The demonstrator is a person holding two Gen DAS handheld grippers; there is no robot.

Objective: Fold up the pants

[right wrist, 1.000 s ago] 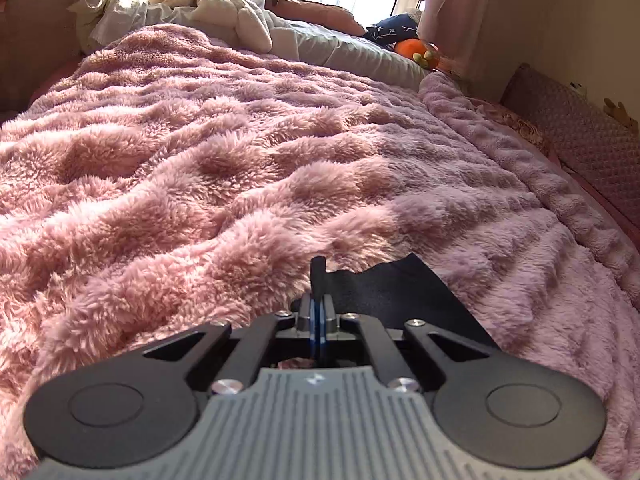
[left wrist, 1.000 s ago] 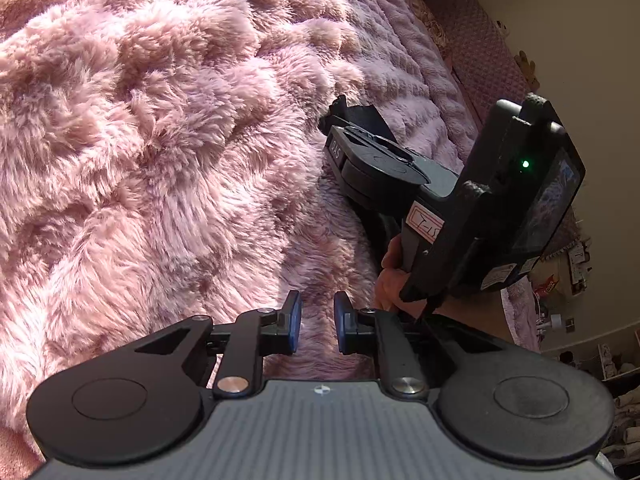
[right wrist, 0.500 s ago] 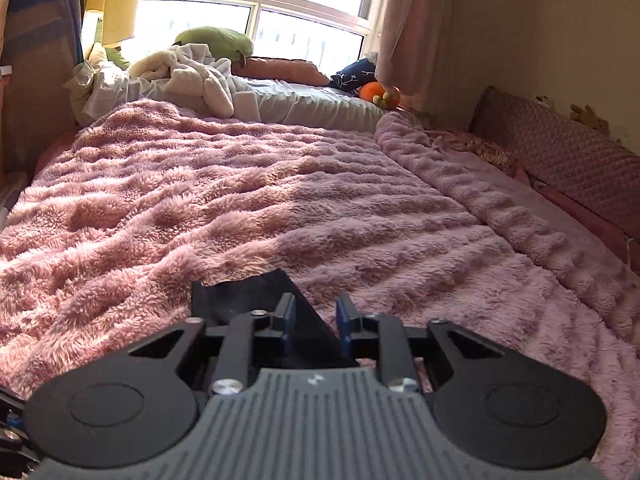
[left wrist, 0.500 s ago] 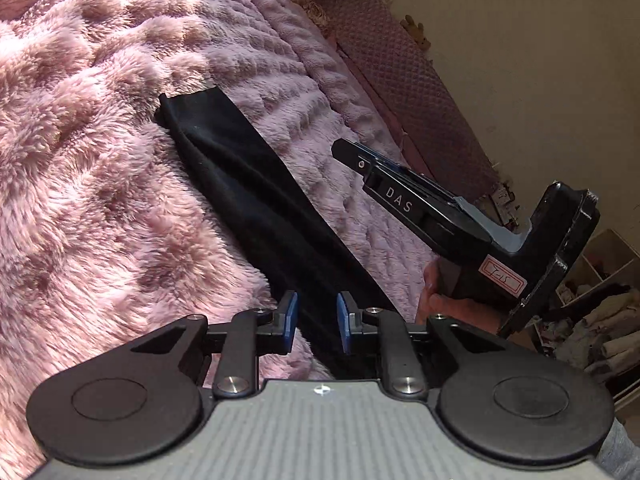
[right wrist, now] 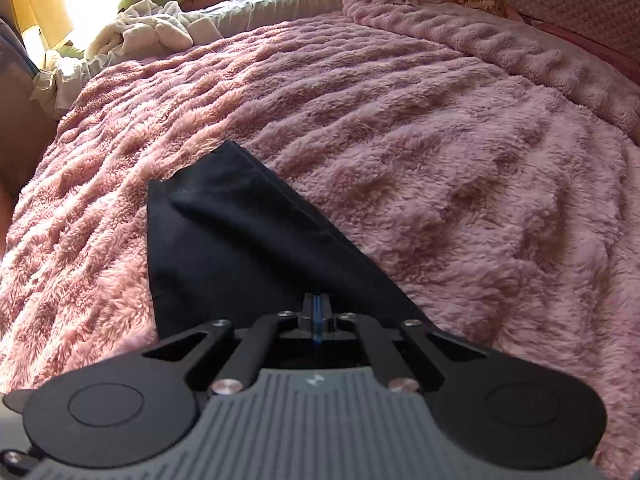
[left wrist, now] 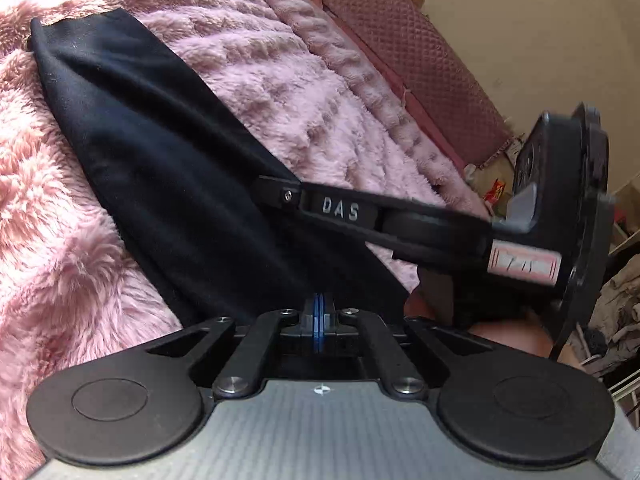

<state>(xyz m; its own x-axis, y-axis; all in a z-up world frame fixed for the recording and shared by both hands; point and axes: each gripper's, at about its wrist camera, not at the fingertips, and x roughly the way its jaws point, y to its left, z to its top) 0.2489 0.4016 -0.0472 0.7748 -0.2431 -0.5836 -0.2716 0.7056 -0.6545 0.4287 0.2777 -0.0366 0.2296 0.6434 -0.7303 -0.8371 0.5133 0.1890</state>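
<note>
The black pants (left wrist: 160, 136) lie as a long narrow strip on the fluffy pink blanket (left wrist: 60, 240), and they also show in the right wrist view (right wrist: 240, 248). My left gripper (left wrist: 318, 312) is shut on the near end of the pants. My right gripper (right wrist: 316, 316) is shut on the near edge of the pants too. In the left wrist view the right gripper's body (left wrist: 400, 220) reaches in from the right, its tips on the pants' right edge.
The pink blanket (right wrist: 440, 140) covers the whole bed. A quilted pink headboard (left wrist: 420, 52) runs along the right side. White bedding and pillows (right wrist: 152, 28) are piled at the far end by the window. Clutter (left wrist: 616, 312) stands off the bed at the right.
Both grippers were open half a second ago and have now closed on the pants' near end. The right gripper moved lower and closer to the cloth.
</note>
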